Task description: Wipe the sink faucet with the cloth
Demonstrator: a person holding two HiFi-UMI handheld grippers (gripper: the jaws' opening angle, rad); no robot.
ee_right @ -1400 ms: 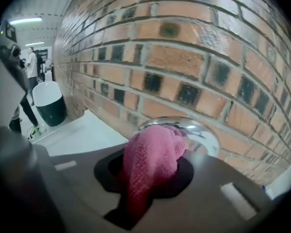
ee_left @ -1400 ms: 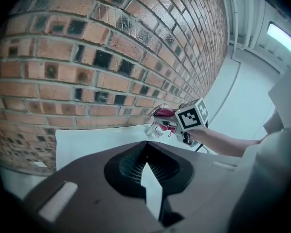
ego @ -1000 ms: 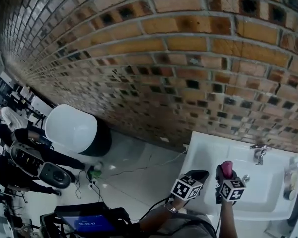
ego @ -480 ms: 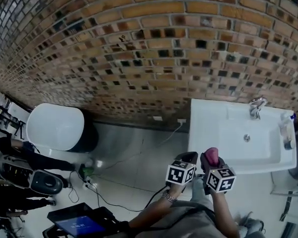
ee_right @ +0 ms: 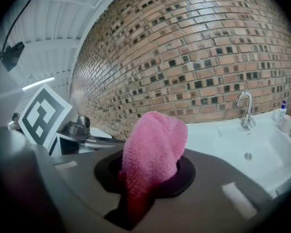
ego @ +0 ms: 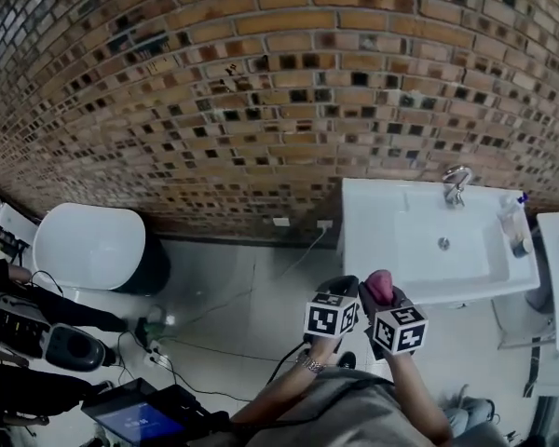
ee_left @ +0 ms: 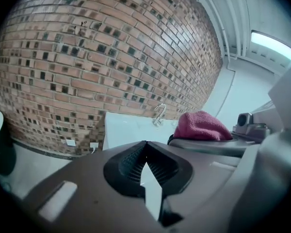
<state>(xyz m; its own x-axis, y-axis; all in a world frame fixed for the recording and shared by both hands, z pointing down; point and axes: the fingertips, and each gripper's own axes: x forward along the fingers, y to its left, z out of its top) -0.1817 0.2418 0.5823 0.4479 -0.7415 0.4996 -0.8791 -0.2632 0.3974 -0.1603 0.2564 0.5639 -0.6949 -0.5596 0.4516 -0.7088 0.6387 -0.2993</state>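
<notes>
A white sink hangs on the brick wall, with a chrome faucet at its back edge. Both grippers are held side by side in front of the sink's near edge, well short of the faucet. My right gripper is shut on a pink cloth, which bulges up between its jaws. My left gripper is shut with nothing in it; its jaws meet at their tips. The left gripper view shows the faucet ahead and the cloth to the right. The faucet stands far right in the right gripper view.
Bottles stand on the sink's right rim. A toilet with a white lid is at the left, against the brick wall. Cables and a lit screen lie on the tiled floor. A wall outlet is beside the sink.
The head view has swung so that the sink lies higher and further left in the frame. Both grippers stay together in front of it, the cloth still held.
</notes>
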